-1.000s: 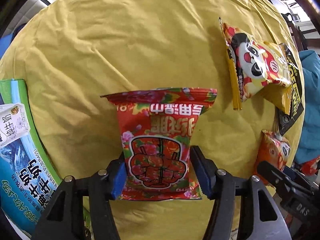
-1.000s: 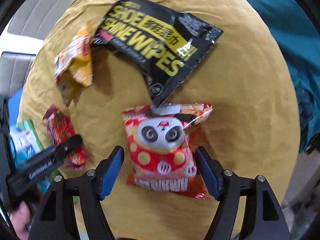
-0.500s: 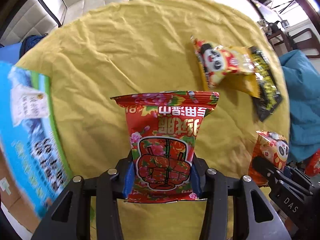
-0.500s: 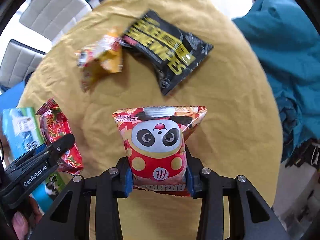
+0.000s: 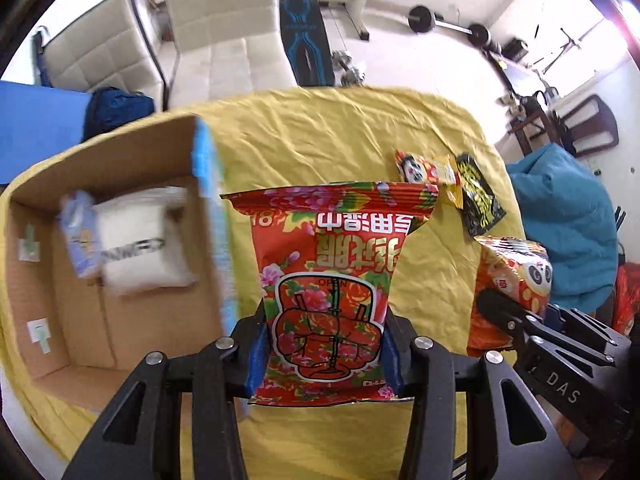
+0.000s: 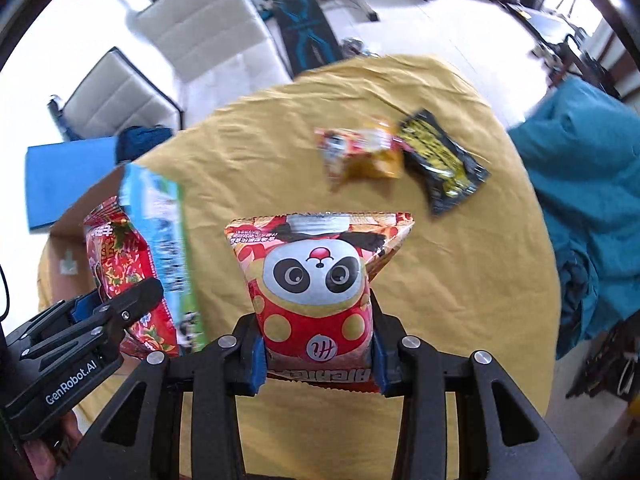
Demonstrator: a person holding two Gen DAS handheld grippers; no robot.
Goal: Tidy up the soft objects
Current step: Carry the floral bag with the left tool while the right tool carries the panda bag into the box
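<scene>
Your left tool has the flower packet up over the bench, with the box just to its left and a pouch inside. Your right tool holds the panda bag; behind it on the bench lie a small snack pack and the wipes pack, side by side.

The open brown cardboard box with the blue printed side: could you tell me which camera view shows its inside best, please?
The left wrist view shows the open brown cardboard box with the blue printed side best: it looks straight into it, where a white pouch lies. The right wrist view catches only its outer printed wall, partly behind the left gripper.
</scene>
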